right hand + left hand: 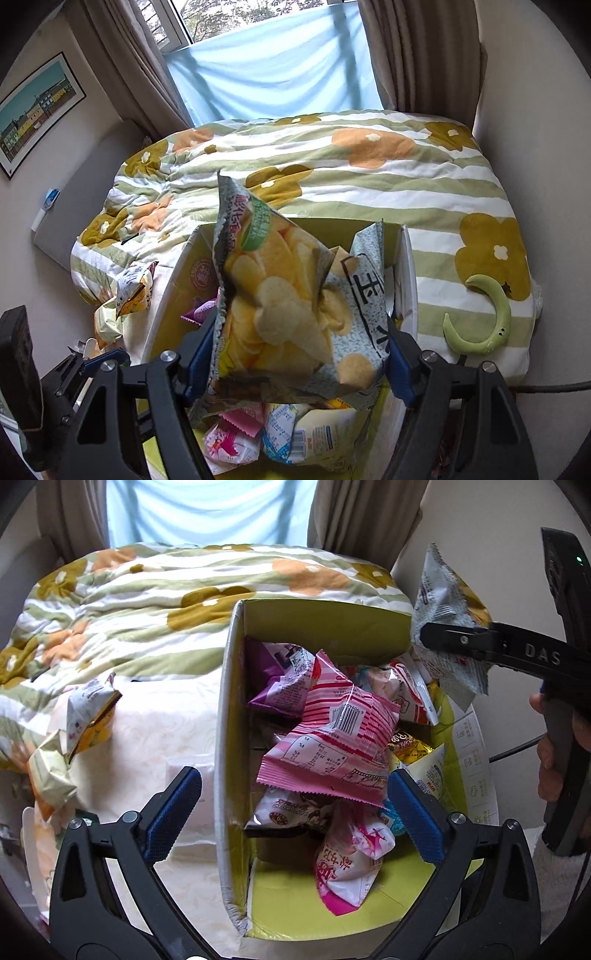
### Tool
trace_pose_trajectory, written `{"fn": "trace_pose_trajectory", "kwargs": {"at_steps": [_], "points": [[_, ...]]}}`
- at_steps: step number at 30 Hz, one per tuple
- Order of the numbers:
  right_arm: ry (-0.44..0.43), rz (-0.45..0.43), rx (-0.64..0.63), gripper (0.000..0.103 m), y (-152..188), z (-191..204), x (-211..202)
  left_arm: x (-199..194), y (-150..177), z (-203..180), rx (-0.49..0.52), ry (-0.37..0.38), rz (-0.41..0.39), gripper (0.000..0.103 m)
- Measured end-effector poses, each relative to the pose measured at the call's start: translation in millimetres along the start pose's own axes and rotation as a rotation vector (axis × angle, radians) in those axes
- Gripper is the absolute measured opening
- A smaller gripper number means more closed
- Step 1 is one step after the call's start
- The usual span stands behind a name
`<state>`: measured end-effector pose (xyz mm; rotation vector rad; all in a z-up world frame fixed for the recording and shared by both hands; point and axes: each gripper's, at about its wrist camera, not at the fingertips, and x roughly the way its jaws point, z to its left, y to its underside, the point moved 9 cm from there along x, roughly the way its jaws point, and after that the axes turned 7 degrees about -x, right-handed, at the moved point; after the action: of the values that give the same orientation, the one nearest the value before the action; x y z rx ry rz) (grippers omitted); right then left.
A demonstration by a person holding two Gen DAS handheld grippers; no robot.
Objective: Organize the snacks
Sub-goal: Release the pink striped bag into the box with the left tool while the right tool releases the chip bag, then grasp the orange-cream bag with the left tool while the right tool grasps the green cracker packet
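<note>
The cardboard box (236, 738) sat on the bed, open side up, already stuffed with snack packets, so it was clearly serving as the collection bin. The left hand-held gripper (293, 814) hung over it at the bottom of the frame with its blue pads (173, 812) spread wide and nothing pinched between them. A pink packet (332, 746) lay loose on top of the pile right under that gap, which probably means it had been dropped there.

Over in the right wrist view, the right hand-held gripper (299, 354) was clamped on a potato chip bag (280, 295), gripping it by its lower sides so it stood up in the middle of the frame, directly above the box (406, 280). Looks like that one was next to go in.

A couple of packets (88, 716) were sitting outside the box at the left of the frame on the floral quilt (147, 602), so the job wasn't finished.
</note>
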<state>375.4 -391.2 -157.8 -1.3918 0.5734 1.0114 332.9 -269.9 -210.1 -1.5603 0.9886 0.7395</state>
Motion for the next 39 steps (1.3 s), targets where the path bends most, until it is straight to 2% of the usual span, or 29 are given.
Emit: {"fn": "trace_pose_trajectory", "kwargs": {"at_steps": [3,5,8,10,19,26,32,39], "points": [[-0.006,0.016,-0.022,0.074,-7,4,17,-2,-2,8,-0.02,-0.014,-0.006,0.1],[-0.008,0.026,-0.026,0.077,-10,5,28,-2,-3,13,-0.034,-0.017,-0.009,0.1],[-0.009,0.011,-0.024,0.089,-11,4,36,-3,-2,20,-0.047,-0.032,-0.009,0.1],[-0.006,-0.015,-0.024,0.102,-10,4,36,-3,0,25,-0.053,-0.039,-0.008,0.1],[0.034,-0.034,-0.031,0.102,3,2,23,-6,11,34,-0.056,-0.034,-0.001,0.1],[0.086,-0.092,-0.047,0.102,3,12,-21,-36,15,40,-0.022,-0.018,-0.04,0.1],[0.12,-0.145,-0.035,0.102,12,42,-62,-72,21,62,-0.009,0.015,-0.079,0.1],[0.152,-0.155,0.005,0.102,37,107,-80,-109,30,123,0.013,0.024,-0.109,0.1]]}}
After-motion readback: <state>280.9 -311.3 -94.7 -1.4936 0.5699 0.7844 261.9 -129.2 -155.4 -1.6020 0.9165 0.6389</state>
